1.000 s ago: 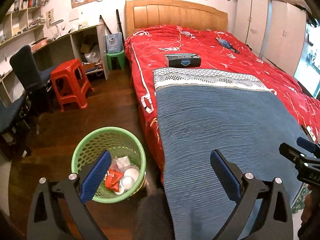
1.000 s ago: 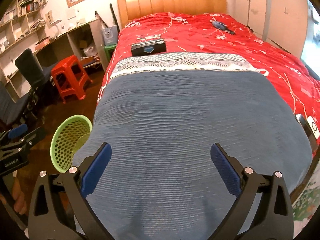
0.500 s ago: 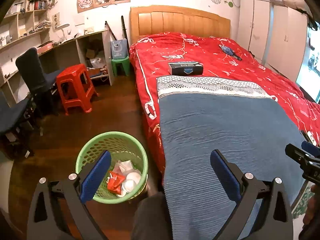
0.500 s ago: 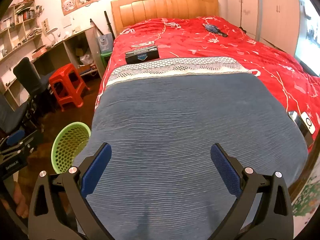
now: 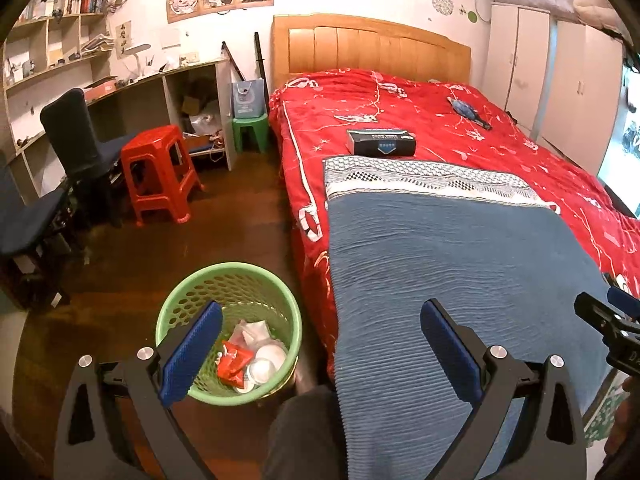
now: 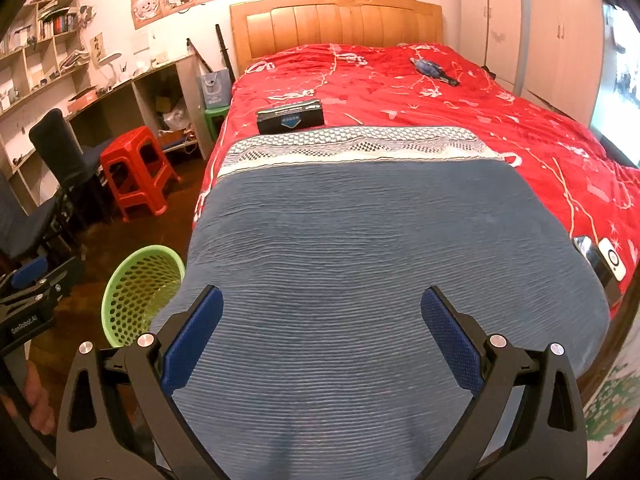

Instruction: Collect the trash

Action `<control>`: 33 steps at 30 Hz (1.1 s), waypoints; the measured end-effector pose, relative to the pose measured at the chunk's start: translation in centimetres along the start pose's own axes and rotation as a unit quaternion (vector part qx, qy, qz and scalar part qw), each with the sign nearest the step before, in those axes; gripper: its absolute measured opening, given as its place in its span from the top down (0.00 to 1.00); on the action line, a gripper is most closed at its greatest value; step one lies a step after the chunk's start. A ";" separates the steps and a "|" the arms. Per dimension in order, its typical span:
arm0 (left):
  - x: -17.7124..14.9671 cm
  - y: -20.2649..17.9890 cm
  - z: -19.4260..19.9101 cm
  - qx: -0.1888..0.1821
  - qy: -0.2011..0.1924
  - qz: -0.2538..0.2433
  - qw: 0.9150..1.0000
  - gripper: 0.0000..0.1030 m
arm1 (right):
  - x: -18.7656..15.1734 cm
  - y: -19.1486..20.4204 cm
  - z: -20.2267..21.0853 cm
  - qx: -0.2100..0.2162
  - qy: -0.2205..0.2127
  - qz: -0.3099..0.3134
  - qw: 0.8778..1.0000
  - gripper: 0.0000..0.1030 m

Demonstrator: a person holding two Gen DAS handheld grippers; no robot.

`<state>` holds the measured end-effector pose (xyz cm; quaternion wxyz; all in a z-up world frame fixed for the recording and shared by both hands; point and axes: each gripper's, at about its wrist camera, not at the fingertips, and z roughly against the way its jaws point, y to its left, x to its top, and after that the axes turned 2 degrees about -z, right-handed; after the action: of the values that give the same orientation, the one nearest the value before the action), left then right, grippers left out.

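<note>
Bedroom — trash in green basket; both tools gape, empty.

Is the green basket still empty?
No. In the left wrist view the green basket already holds red wrappers and white cups.

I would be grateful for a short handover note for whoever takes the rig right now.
Left gripper: open, empty, above the green basket and the bed edge.
Right gripper: open, empty, over the blue blanket.
Done: wrappers and white lids lie in the basket on the floor beside the bed.
Left: no loose trash shows on the blanket; check the black box and the dark object on the red cover.
</note>
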<state>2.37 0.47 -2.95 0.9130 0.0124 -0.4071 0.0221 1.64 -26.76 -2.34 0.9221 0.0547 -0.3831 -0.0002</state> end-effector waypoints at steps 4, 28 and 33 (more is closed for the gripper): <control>-0.2 0.2 0.1 0.000 -0.004 0.002 1.000 0.07 | 0.0 0.0 0.1 0.000 -0.001 -0.002 1.000 0.05; -0.3 0.5 0.7 0.003 -0.010 0.008 1.000 0.07 | 0.1 0.0 0.4 -0.002 -0.006 -0.007 1.000 0.05; -0.2 0.5 0.9 0.006 -0.011 0.009 1.000 0.07 | 0.1 0.2 0.7 -0.001 -0.010 -0.003 1.000 0.05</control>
<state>1.54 0.97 -2.52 0.9080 0.0144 -0.4174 0.0330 1.23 -26.67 -1.80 0.9183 0.0551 -0.3919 -0.0043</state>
